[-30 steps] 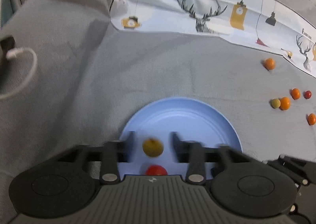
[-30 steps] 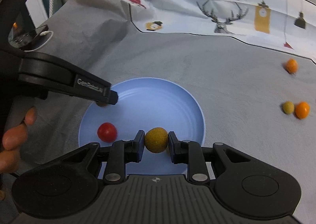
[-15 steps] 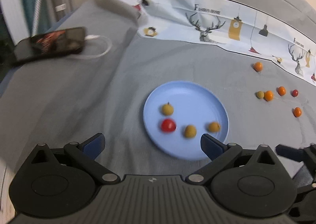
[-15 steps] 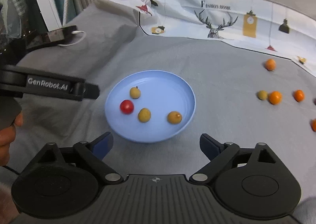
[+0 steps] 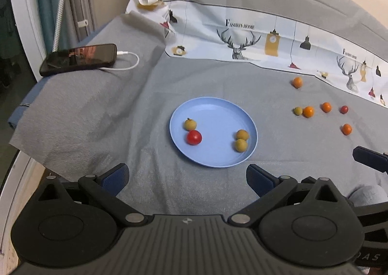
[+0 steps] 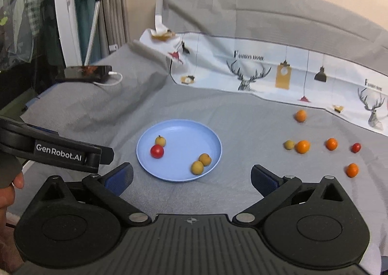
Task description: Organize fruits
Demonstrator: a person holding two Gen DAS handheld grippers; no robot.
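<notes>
Both my tongs are released: my left gripper (image 5: 186, 176) and my right gripper (image 6: 191, 178) gape wide, empty, touching nothing, pulled back short of the blue plate (image 5: 218, 110). On the plate lie a red cherry tomato (image 5: 194, 137) and three yellow-brown fruits (image 5: 241, 145). Six more small fruits (image 6: 302, 146) sit scattered well right of the plate on bare grey cloth (image 5: 218, 76). My left tool's arm reads "GenRobot.AI"; the printed sheet (image 6: 247, 66) beyond the plate reads "Fashion home".
</notes>
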